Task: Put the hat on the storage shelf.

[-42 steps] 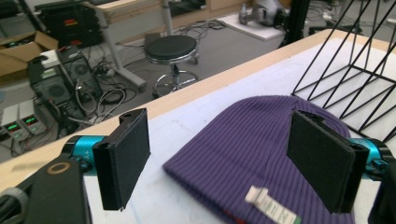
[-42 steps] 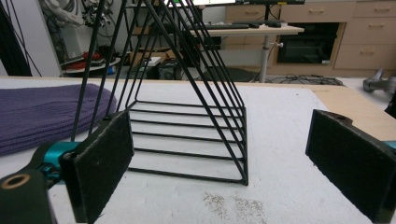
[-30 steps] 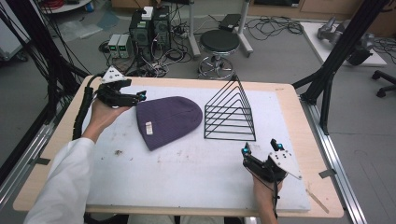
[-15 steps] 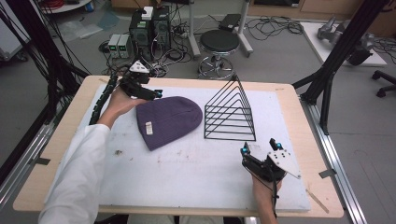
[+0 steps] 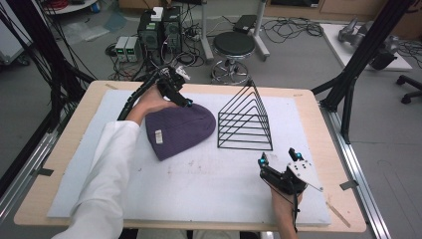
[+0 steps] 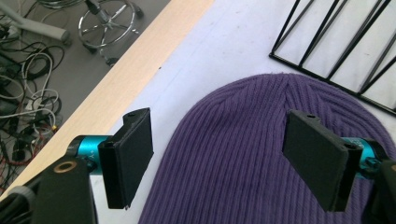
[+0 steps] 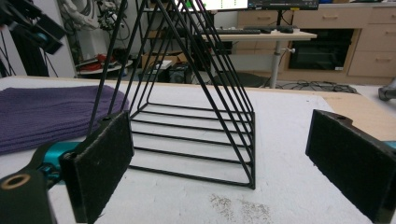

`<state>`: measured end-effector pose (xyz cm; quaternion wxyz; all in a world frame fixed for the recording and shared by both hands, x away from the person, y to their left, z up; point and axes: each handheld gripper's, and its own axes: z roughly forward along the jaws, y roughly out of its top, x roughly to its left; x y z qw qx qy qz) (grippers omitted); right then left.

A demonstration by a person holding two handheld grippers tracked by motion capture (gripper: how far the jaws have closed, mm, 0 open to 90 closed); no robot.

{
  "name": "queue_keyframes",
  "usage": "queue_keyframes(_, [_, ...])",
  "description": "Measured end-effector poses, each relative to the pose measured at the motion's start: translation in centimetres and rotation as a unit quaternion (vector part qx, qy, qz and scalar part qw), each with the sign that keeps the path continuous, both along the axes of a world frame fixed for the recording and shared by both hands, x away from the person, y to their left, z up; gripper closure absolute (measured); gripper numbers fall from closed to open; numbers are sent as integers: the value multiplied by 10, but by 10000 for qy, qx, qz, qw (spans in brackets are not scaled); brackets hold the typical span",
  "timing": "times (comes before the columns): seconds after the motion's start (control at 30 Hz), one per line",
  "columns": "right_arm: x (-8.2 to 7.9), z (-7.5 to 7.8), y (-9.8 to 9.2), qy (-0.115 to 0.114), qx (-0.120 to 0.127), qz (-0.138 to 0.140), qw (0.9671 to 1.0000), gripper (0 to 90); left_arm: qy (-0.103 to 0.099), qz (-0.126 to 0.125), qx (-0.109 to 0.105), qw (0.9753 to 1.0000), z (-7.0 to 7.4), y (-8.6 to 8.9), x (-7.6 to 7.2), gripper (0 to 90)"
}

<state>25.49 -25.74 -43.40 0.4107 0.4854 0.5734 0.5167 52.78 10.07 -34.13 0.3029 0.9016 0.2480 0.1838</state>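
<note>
A purple knit beanie (image 5: pixel 179 128) with a small white label (image 5: pixel 158 136) lies flat on the white mat (image 5: pixel 214 184), left of centre. A black wire triangular rack (image 5: pixel 246 119) stands just to its right. My left gripper (image 5: pixel 181 97) hovers open at the beanie's far edge. In the left gripper view its jaws straddle the crown of the beanie (image 6: pixel 233 186) without touching it, and the rack (image 6: pixel 336 46) is beyond. My right gripper (image 5: pixel 277 157) rests open near the front right of the mat. It faces the rack (image 7: pixel 196 93) with nothing between its jaws (image 7: pixel 224 158).
The wooden table rim (image 5: pixel 318 114) frames the mat. Black frame posts (image 5: pixel 348 99) rise at the right, and more stand at the left. On the floor behind are a stool (image 5: pixel 234 47), electronics boxes (image 5: pixel 159 30) and cables.
My left gripper has swung from the table's far left corner rightward to the beanie's far edge. The right gripper, beanie and rack have stayed put.
</note>
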Motion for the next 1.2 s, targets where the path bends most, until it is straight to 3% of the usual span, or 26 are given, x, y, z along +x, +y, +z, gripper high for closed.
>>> queue_keyframes(0.07, [0,0,0,14,2,10,10000,68,171,15,135,9998,-10,-5,7,256])
queue_keyframes(0.17, [1,0,-1,13,-15,22,10000,68,281,-19,620,9977,-20,-15,16,244])
queue_keyframes(0.27, [2,0,-1,-1,-26,29,10000,68,156,50,509,9986,-24,-20,23,255])
queue_keyframes(0.33, [2,-1,0,-3,-49,42,10000,68,103,78,680,9976,-30,-20,27,261])
queue_keyframes(0.47, [2,0,-1,-11,-79,52,10000,68,259,171,831,9961,-43,-18,34,261])
queue_keyframes(0.67, [3,-1,-2,-1,-99,27,9999,68,662,-13,694,9954,-59,-23,40,256])
queue_keyframes(0.8, [3,-1,-2,4,-95,3,10000,68,930,-113,715,9930,-73,-27,43,259])
queue_keyframes(0.87, [3,-1,-2,-3,-107,4,9999,69,998,-54,528,9936,-75,-25,46,259])
queue_keyframes(0.97, [3,-1,-2,-16,-109,1,9999,68,1088,-163,386,9932,-76,-20,48,313])
queue_keyframes(1.2, [3,-1,-2,-11,-77,5,10000,68,1253,-2,325,9916,-77,-19,49,324])
